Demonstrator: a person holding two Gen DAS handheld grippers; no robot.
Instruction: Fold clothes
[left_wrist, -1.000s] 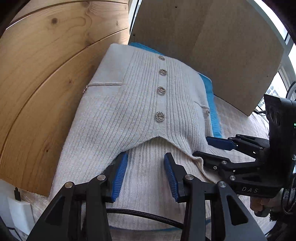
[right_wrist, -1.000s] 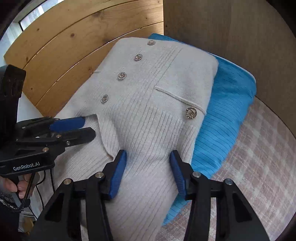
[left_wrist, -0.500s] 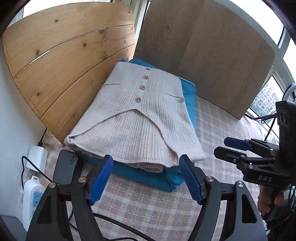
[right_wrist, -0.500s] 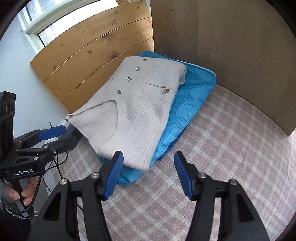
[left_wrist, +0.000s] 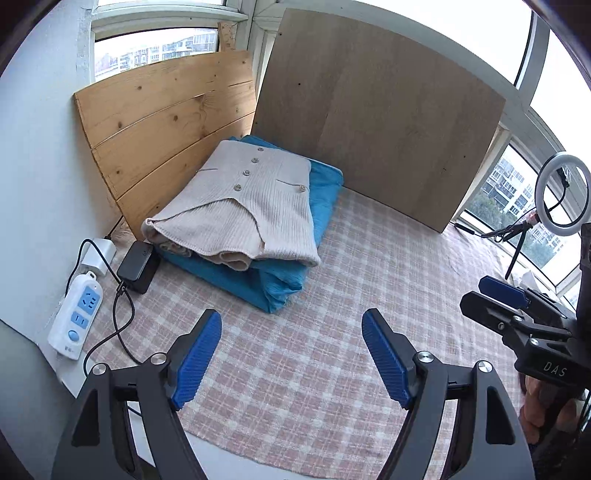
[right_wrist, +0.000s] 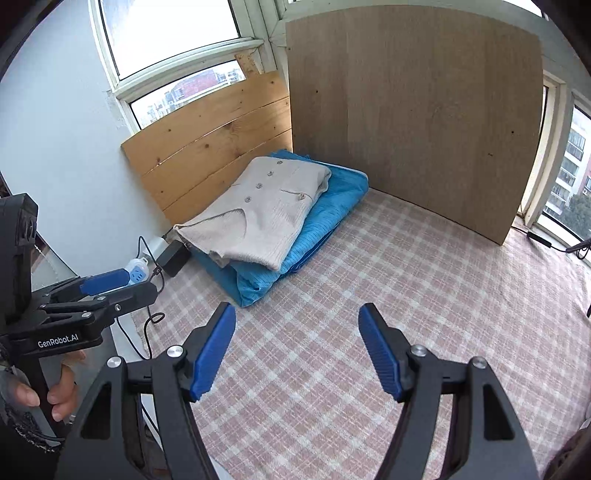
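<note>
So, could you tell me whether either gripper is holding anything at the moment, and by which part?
Nothing is held. The left gripper and right gripper are opening over bare checked cloth, clear of the folded beige cardigan.

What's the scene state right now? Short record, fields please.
surface: checked pink cloth
top garment: beige buttoned cardigan, folded
under it: folded blue garment
stack location: corner where pine board meets brown panel
left gripper: opening, nothing between fingers
right gripper: opening, nothing between fingers
beside stack: power strip, black adapter
</note>
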